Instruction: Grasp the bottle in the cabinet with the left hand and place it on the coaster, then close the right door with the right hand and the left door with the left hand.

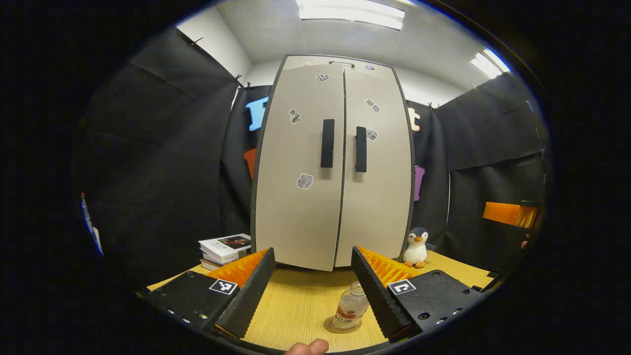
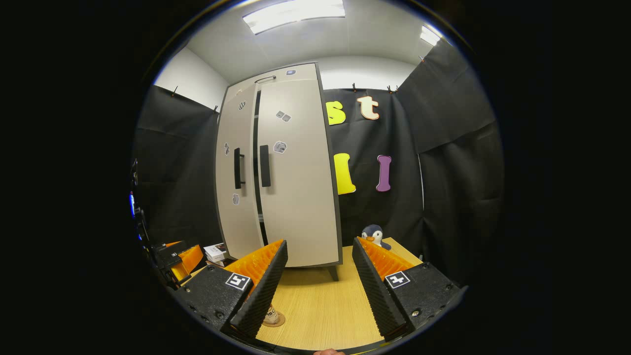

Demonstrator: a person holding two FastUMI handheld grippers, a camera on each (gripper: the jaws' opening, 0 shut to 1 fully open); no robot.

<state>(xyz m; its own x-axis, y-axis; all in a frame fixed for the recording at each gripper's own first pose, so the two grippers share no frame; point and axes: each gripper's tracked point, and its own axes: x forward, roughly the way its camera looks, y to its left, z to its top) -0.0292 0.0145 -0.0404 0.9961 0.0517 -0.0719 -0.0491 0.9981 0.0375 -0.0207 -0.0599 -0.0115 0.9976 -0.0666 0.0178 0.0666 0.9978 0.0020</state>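
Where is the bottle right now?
In the left gripper view, the bottle stands upright on the coaster on the table, in front of the cabinet.

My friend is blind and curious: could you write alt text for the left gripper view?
A tall beige cabinet with both doors shut stands on a wooden table, seen between the open fingers of the left gripper. Near the fingers a clear bottle stands on a round coaster; a toy penguin and stacked books flank the cabinet.
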